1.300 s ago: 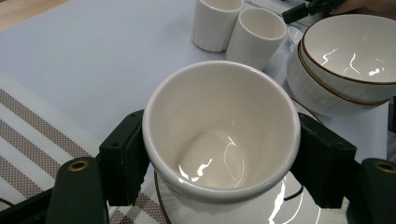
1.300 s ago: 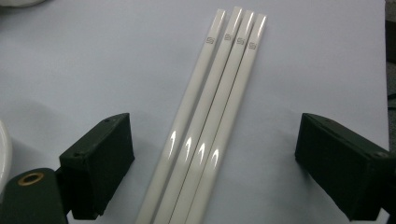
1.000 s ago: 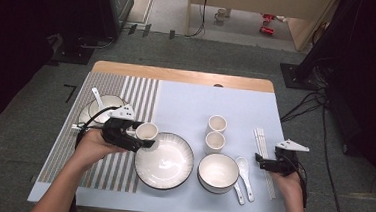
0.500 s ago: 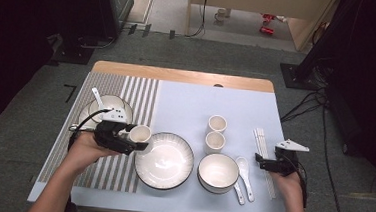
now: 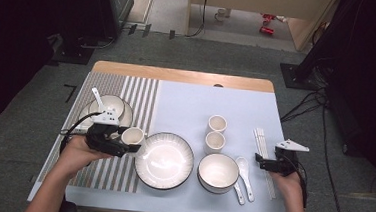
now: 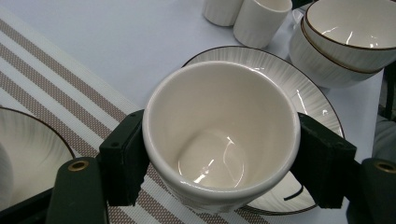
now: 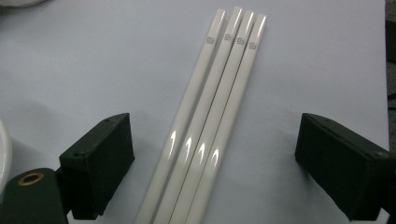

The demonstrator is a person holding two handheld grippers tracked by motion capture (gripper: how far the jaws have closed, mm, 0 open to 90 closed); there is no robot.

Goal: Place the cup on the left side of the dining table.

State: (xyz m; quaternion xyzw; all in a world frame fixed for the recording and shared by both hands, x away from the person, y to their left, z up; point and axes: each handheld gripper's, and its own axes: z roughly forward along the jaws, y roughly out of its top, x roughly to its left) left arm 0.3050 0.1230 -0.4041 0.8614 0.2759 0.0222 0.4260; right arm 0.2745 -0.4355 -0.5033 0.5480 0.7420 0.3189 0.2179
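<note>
My left gripper (image 5: 129, 142) is shut on a white cup (image 5: 133, 135), upright over the edge of the striped placemat (image 5: 121, 174), just left of the large plate (image 5: 164, 160). In the left gripper view the black pads (image 6: 123, 163) press both sides of the empty cup (image 6: 219, 140). My right gripper (image 5: 261, 163) stands open at the table's right side. In the right gripper view its jaws are wide apart around several white chopsticks (image 7: 210, 126) lying side by side on the blue cloth, and they touch none of them.
A white bowl (image 5: 217, 172) sits right of the plate, with two spoons (image 5: 244, 172) beside it. Two more cups (image 5: 217, 123) stand behind the bowl. At the left, a bowl with a spoon (image 5: 110, 108) rests on a plate.
My left gripper has carried the cup leftward and a little toward the person, from the plate's rim to the placemat. The right gripper has stayed in place.
</note>
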